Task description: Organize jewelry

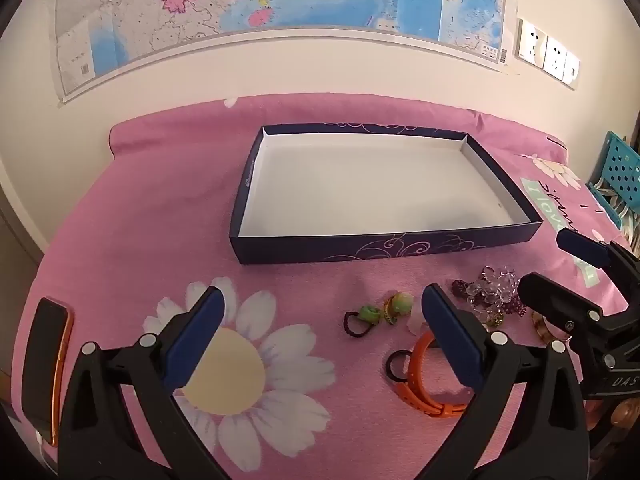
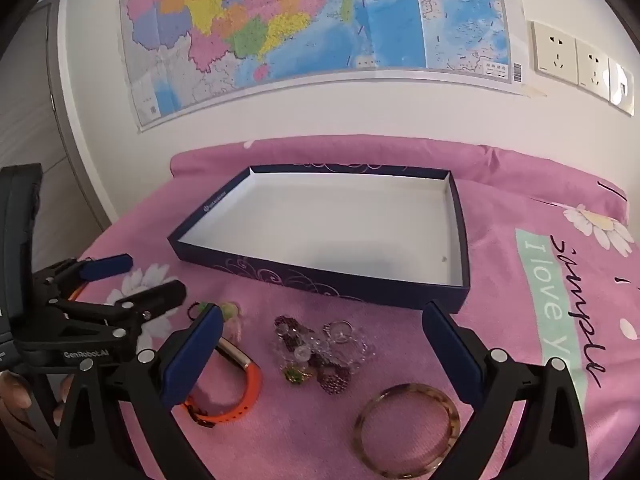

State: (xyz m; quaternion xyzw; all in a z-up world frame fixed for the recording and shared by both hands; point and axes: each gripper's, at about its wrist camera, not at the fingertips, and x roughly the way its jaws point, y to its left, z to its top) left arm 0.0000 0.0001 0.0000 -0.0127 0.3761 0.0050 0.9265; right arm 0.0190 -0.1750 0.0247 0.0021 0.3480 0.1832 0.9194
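An open navy box [image 1: 384, 246] with a white floor and nothing in it lies on the pink flowered sheet [image 1: 160, 208]. In front of it is loose jewelry: two green hair ties [image 1: 370, 314], a black elastic ring [image 1: 396, 366], an orange strap [image 1: 416, 384], a clear and purple bead cluster [image 1: 488, 294] and a brown bangle [image 2: 406, 428]. My left gripper [image 1: 320, 292] hangs open above the sheet, left of the pile, holding nothing. My right gripper [image 2: 323, 310] is open over the bead cluster [image 2: 320, 348] and holds nothing. Each gripper shows in the other's view: right [image 1: 560, 268], left [image 2: 156, 274].
A dark phone [image 1: 44, 364] with an orange edge lies at the sheet's left border. A blue perforated basket [image 1: 620, 168] stands off the right side. The wall behind carries a map [image 2: 320, 20] and sockets [image 2: 580, 64]. A hand [image 2: 16, 396] grips the left tool.
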